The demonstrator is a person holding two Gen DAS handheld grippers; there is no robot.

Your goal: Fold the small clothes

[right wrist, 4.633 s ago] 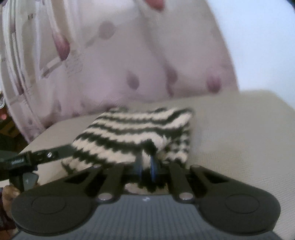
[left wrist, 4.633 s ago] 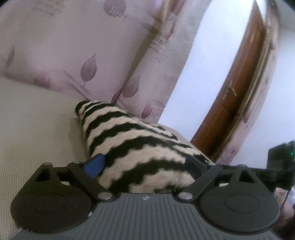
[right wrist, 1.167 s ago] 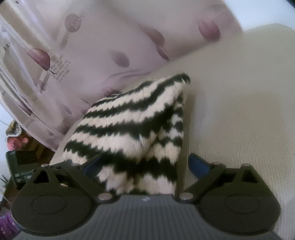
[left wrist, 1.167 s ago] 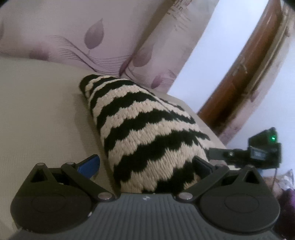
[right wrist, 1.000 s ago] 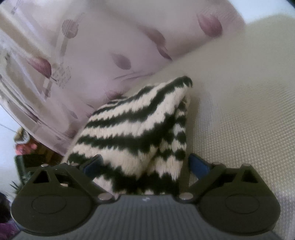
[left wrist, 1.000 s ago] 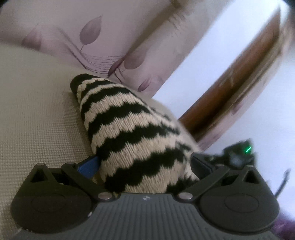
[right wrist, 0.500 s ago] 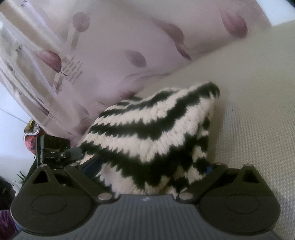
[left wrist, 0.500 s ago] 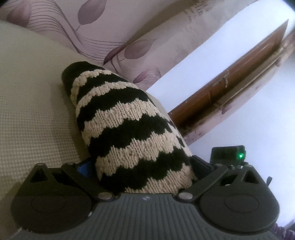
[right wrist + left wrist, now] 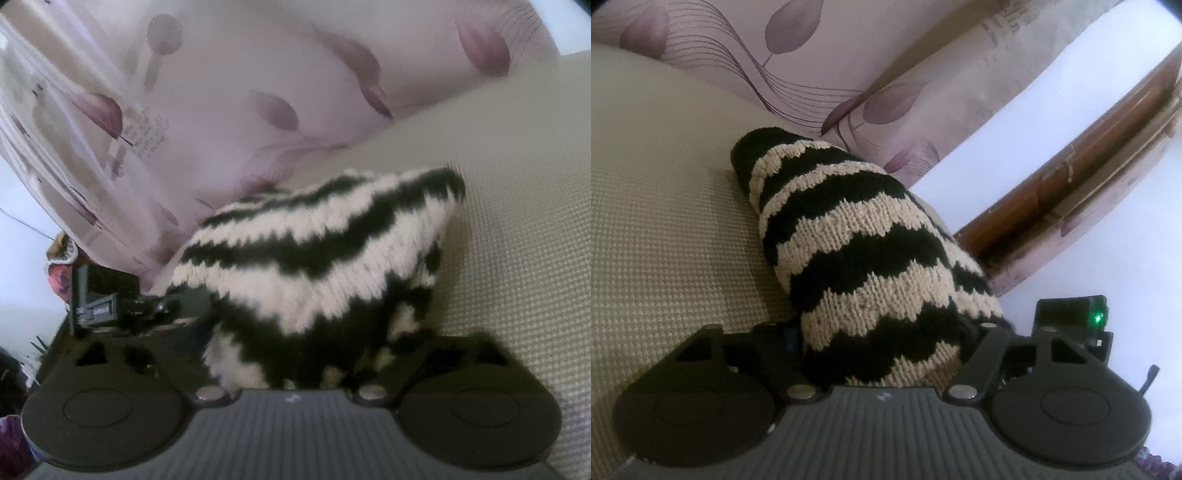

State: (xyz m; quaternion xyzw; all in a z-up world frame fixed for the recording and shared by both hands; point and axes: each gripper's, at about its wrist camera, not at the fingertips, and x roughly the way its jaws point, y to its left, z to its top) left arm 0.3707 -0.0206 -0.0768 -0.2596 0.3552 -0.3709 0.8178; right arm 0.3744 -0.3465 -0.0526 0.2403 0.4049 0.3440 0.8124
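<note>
A black-and-cream striped knit garment (image 9: 857, 236) lies bundled on a beige textured surface (image 9: 665, 221). My left gripper (image 9: 882, 332) straddles its near end, and its jaws are closing with the knit bulging between them. One blue-padded finger (image 9: 792, 336) presses into the left side. From the opposite end, my right gripper (image 9: 306, 339) has its jaws closing on the same garment (image 9: 325, 236), whose wool hides both of its fingertips. Each view shows the other gripper's body beyond the garment.
A mauve leaf-print curtain (image 9: 849, 55) hangs behind the surface. A brown wooden door frame (image 9: 1071, 166) and white wall stand at the right of the left wrist view. The beige surface (image 9: 517, 184) stretches wide on the right of the right wrist view.
Both grippers have pushed further onto the garment's ends. Their jaws have narrowed from wide open to pressing into the knit, so the blue pads are now mostly hidden.
</note>
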